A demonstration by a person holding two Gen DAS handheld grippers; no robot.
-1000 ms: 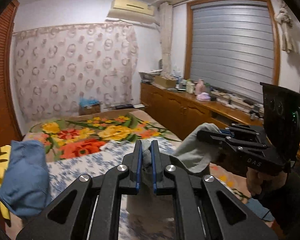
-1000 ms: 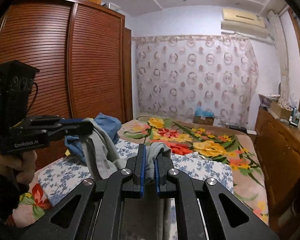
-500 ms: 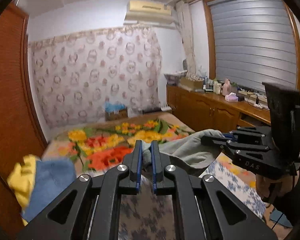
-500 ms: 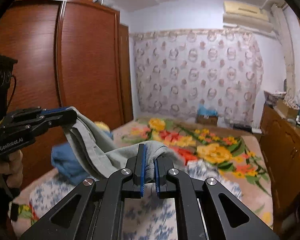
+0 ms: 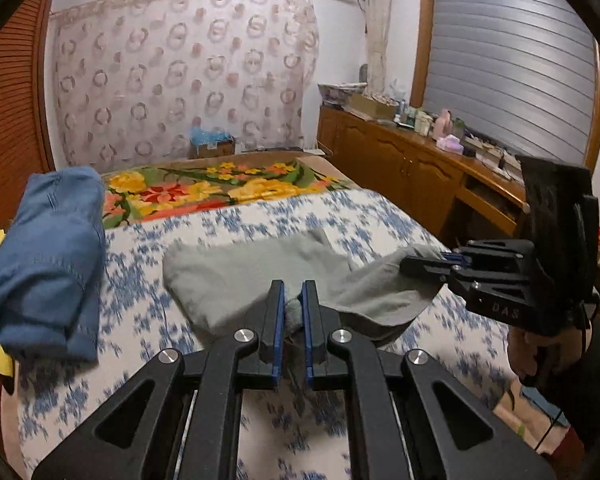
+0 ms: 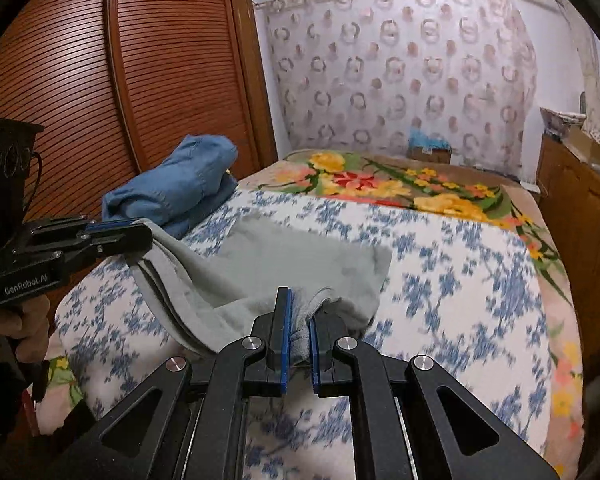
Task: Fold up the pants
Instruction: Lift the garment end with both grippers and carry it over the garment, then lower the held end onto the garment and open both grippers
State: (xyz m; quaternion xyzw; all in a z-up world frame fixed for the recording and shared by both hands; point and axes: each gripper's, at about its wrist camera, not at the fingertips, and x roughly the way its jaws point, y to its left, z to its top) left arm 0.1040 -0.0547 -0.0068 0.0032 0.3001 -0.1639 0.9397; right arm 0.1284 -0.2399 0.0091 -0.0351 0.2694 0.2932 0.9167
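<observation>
1. Left wrist view: the left gripper (image 5: 292,304) has its jaws pinched together on a bunched edge of the grey pants (image 5: 244,272).
2. In the same view the right gripper (image 5: 410,266) comes in from the right, its jaws likewise clamped on another part of the pants' near edge, with a hand (image 5: 540,356) holding its handle.
3. The pants lie partly spread on the blue-flowered sheet (image 5: 148,288) of the bed; the far part rests flat, while the near edge is lifted between the two grippers.
4. Right wrist view: the right gripper (image 6: 299,322) grips a fold of the grey cloth, and the left gripper (image 6: 146,238) at the left holds a layered edge of the pants (image 6: 300,260).
5. A pile of blue denim clothes (image 5: 48,248) sits at the left side of the bed, beside the wooden wardrobe (image 6: 100,80).
6. A bright flowered blanket (image 6: 400,184) covers the far end of the bed.
</observation>
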